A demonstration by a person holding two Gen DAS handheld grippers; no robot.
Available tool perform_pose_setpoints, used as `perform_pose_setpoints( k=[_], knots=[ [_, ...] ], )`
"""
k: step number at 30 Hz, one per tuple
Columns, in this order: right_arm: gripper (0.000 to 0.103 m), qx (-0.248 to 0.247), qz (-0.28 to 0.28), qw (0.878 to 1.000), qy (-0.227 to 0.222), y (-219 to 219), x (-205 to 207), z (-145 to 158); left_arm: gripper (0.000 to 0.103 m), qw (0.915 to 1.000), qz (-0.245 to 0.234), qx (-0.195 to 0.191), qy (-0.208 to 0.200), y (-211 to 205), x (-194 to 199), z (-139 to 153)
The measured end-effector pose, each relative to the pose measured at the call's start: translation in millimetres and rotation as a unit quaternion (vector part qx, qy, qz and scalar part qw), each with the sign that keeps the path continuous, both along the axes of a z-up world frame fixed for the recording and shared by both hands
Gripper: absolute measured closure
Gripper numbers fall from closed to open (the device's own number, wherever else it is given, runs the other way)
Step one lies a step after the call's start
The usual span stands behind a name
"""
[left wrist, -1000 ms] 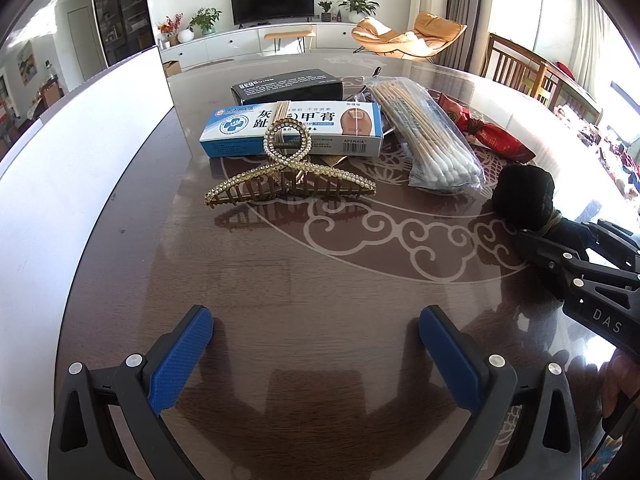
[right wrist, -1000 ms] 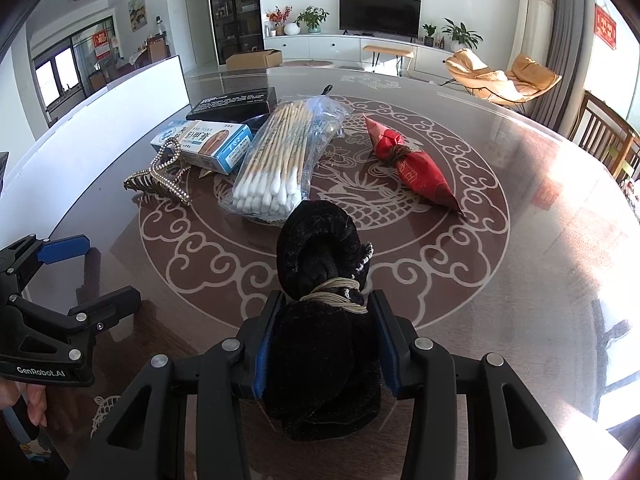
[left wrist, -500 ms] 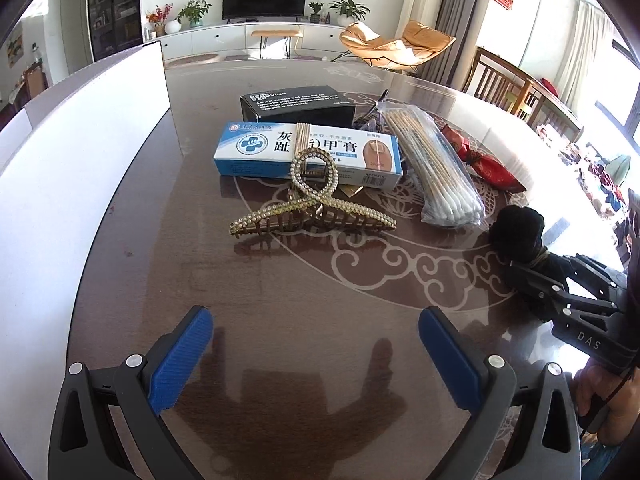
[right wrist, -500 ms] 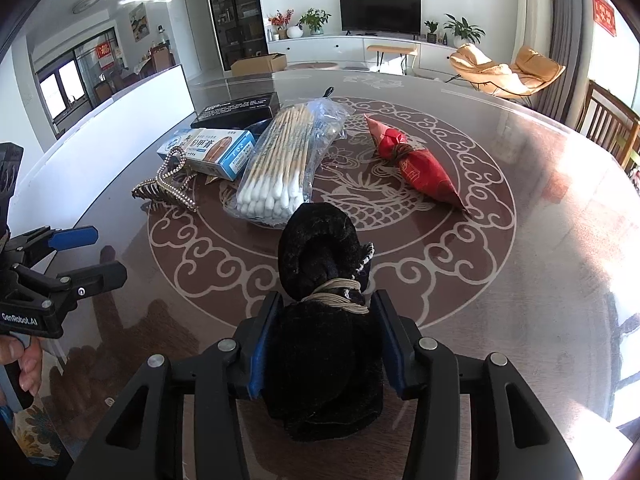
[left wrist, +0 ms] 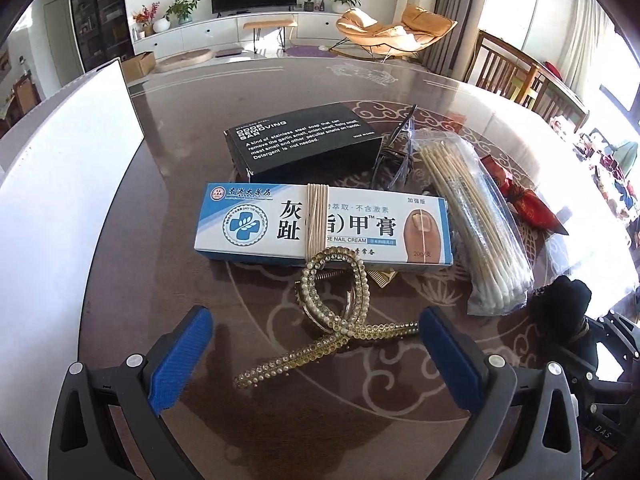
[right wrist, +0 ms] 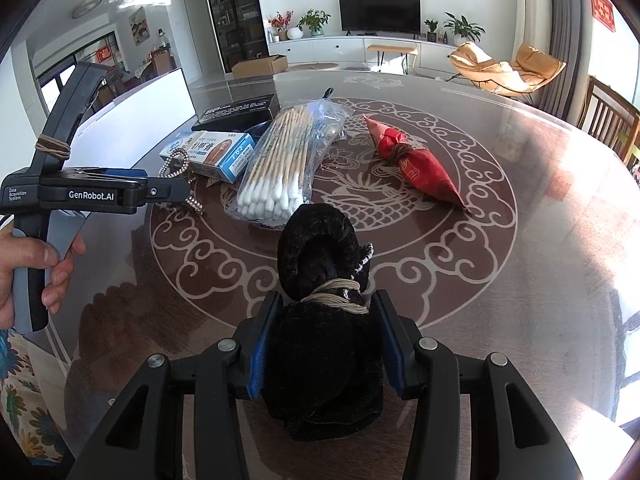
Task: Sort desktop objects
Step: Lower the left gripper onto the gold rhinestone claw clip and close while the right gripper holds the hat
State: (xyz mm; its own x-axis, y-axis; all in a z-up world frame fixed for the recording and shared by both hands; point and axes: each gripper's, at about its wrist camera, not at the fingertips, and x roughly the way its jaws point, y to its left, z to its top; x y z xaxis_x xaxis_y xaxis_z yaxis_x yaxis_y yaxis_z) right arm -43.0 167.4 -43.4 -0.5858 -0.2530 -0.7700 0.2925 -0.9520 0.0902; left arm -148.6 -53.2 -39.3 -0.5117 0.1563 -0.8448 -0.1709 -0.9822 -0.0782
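Round dark table (left wrist: 132,264) under a glossy glass top, pale cloud-and-dragon scrollwork in the middle, a white board (left wrist: 52,184) standing along its left edge. Living room beyond: TV (right wrist: 379,13) on a white cabinet, potted plants, tan lounge chair (right wrist: 504,70), wooden dining chairs at right, strong sun glare on the right side.

Left gripper (left wrist: 316,354) had jaws wide apart, nothing pressed; the gold rhinestone hair claw (left wrist: 340,320) lay on the table between the blue pads, its right tip at or just beside the right pad, contact unclear. Right gripper (right wrist: 324,340) was clamped on the black velvet pouch (right wrist: 324,280), tied with beige cord, its top bulging beyond the fingers.

Left wrist view alone showed readable print on the nail cream box (left wrist: 324,224), a cord wrapped round it, the black soap-bar box (left wrist: 304,140) behind, and dark eyeglasses (left wrist: 394,156) wedged by the cotton swab bag (left wrist: 480,232). Right wrist view alone showed the whole red packet (right wrist: 416,164) and the person's left hand (right wrist: 28,268) on the handle.

Hair claw was mostly hidden behind the left gripper in the right view; the red packet was partly covered by the swab bag in the left view; something tan under the cream box was too hidden to identify.
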Motion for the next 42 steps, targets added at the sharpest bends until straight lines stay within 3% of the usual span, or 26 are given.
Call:
perform_pose_setpoints(
  k=[5,8,12,16,20,22,29,31,33,39,42],
  knots=[
    [0.056,0.0,0.0,1.0,0.0,-0.2,-0.5,-0.2,0.0,0.9984,-0.006,-0.049,-0.027,-8.8,23.3,-4.0],
    [0.056,0.001,0.0,1.0,0.0,-0.5,-0.4,-0.2,0.0,0.9969,-0.039,-0.035,-0.058,-14.1,39.6,-8.7],
    [0.056,0.002,0.0,1.0,0.0,0.0,-0.2,-0.3,0.0,0.9966,-0.049,-0.058,-0.033,-13.5,45.8,3.9],
    [0.056,0.004,0.0,1.0,0.0,0.3,-0.1,-0.6,0.0,0.9938,-0.064,-0.09,-0.012,-3.5,27.0,8.8],
    [0.056,0.005,0.0,1.0,0.001,0.6,0.0,-0.9,0.0,0.984,-0.103,-0.145,-0.018,8.5,5.1,-6.2],
    [0.056,0.006,0.0,1.0,0.001,0.5,-0.1,-0.9,0.0,0.9838,-0.116,-0.137,-0.003,8.6,2.0,-6.4],
    [0.055,0.005,0.0,1.0,0.001,0.7,0.0,-0.8,0.001,0.9852,-0.154,-0.075,-0.013,10.5,-1.1,-8.8],
    [0.055,0.005,0.0,1.0,0.001,0.6,0.0,-1.0,0.031,0.9873,-0.151,-0.048,-0.002,12.8,5.8,-5.4],
    [0.055,0.005,0.0,1.0,0.001,0.6,0.0,-1.0,0.046,0.9902,-0.133,-0.043,0.008,13.2,10.7,-2.4],
    [0.055,0.001,0.0,1.0,0.0,2.3,-0.4,-1.5,0.062,0.997,-0.064,-0.039,0.017,11.2,40.4,-0.6],
    [0.055,-0.002,0.0,1.0,0.0,2.4,-0.8,-1.9,0.063,0.9985,-0.035,-0.037,0.018,11.6,66.1,-2.4]
  ],
)
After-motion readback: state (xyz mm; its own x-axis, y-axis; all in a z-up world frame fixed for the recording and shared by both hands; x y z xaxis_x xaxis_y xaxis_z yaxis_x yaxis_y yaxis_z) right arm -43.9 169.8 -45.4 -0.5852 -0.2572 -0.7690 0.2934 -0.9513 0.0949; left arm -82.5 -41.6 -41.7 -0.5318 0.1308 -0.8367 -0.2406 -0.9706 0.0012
